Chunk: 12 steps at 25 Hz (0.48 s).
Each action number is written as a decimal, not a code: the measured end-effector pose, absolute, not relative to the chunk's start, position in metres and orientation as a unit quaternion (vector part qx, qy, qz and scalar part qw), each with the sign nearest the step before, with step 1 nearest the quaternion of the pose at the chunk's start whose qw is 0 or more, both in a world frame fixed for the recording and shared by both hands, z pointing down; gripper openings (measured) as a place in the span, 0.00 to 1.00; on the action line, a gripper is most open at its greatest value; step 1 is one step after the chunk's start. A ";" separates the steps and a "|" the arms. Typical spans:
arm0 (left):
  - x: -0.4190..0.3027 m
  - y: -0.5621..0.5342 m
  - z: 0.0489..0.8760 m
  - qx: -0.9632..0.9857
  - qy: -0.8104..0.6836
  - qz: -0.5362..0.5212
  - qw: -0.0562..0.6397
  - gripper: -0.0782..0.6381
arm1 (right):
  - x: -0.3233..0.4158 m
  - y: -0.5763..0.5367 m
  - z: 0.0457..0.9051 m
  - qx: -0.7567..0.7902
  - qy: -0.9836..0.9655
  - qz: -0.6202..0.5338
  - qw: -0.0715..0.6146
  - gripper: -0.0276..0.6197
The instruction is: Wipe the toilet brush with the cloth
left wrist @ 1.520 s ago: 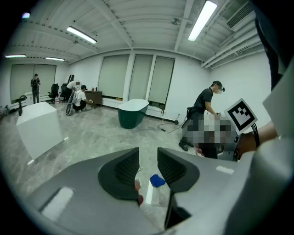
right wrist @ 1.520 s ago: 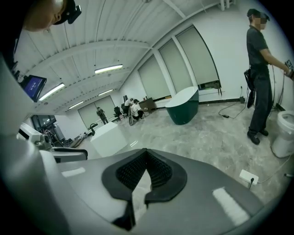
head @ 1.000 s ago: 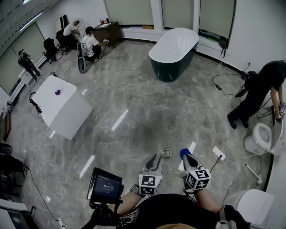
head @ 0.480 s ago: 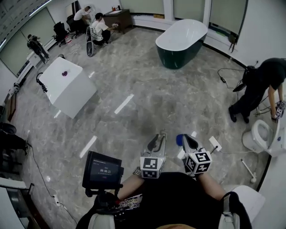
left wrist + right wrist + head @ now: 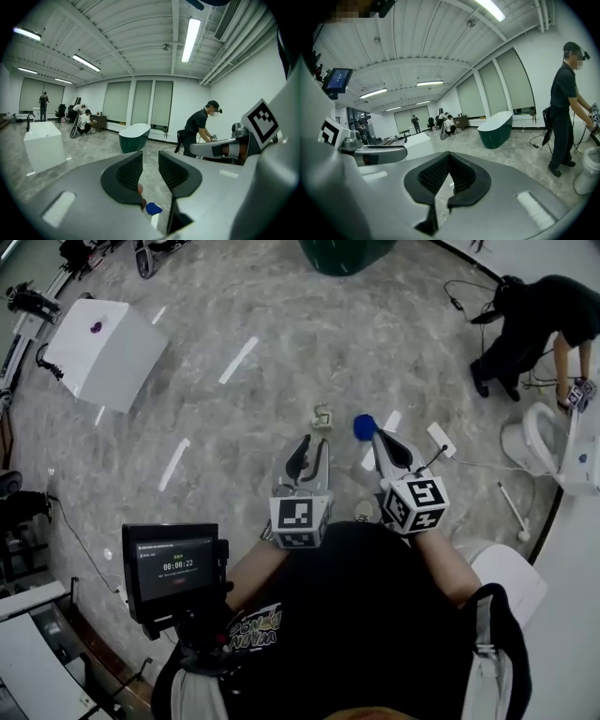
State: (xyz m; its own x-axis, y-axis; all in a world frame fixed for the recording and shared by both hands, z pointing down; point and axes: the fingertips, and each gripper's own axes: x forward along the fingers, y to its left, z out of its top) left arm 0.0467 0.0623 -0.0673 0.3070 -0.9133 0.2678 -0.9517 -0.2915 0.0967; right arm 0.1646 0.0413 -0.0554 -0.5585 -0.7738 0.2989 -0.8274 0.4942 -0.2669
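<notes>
The left tool (image 5: 150, 158) has its jaws apart with only floor (image 5: 281, 381) showing through the gap. Beside it, the right tool (image 5: 449, 156) has its jaws pressed together, empty. Farther right, a white rod, seemingly the toilet brush (image 5: 511, 512), lies on the floor near the toilet (image 5: 525, 456), well apart from both.

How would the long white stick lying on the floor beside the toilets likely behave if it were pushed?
The white stick is thin and straight, so probably stiff and light. Lying flat on the glossy floor, it would likely slide or pivot; its thicker end may stop it rolling.
</notes>
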 end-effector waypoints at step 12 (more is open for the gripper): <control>-0.051 0.031 -0.083 0.832 -0.540 0.081 0.100 0.26 | 0.068 0.022 -0.073 0.505 -0.841 0.189 0.044 0.05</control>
State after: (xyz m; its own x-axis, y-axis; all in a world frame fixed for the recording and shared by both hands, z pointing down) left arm -0.0510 0.0315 -0.0830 0.4028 -0.8827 0.2422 -0.9149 -0.3961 0.0780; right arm 0.0685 0.0222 -0.0729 -0.4857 -0.8330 0.2651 -0.8663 0.4181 -0.2733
